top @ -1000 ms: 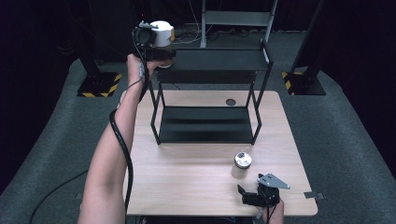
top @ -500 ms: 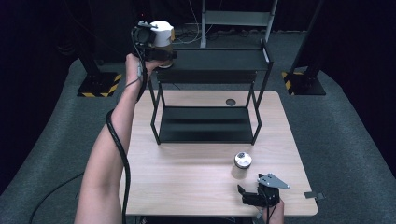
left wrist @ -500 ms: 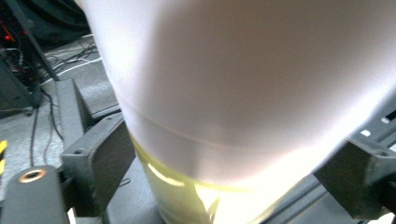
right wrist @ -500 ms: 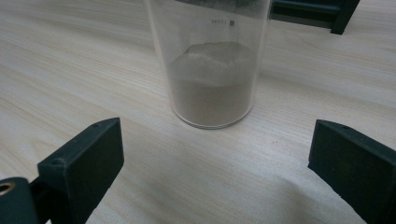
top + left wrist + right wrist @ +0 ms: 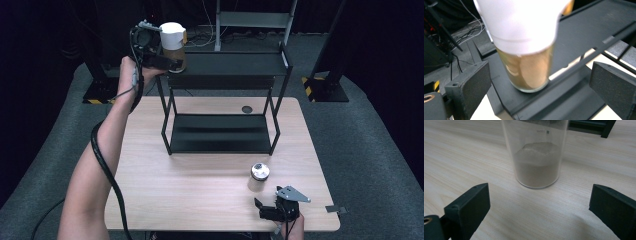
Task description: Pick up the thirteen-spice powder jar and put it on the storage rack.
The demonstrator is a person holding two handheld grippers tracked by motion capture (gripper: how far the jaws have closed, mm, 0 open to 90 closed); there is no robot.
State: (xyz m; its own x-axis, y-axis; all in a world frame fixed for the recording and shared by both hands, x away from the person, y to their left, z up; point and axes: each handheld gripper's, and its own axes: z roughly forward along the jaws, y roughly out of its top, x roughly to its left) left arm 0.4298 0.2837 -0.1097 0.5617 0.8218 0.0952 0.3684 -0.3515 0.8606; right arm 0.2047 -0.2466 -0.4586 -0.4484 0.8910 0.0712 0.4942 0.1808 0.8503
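- The left gripper [image 5: 167, 61] has just been opening: its jaws now stand spread, one on each side of the white-capped jar [image 5: 173, 46], and no pad presses the glass.
- In the left gripper view that jar [image 5: 524, 45] sits between and just ahead of the jaws, upright on the top shelf [image 5: 584, 37] of the black rack, near the shelf's front edge.
- Against the earlier pictures the jar has kept its spot on the rack [image 5: 225, 65]. Judging from that, it is set down and the release is done.
- The right gripper [image 5: 274, 210] rests low on the table [image 5: 200, 200], jaws spread wide and holding nothing.
- A second jar [image 5: 537, 157], partly full of brown powder, stands just ahead of those jaws, apart from both. It looks like the next one to pick up.
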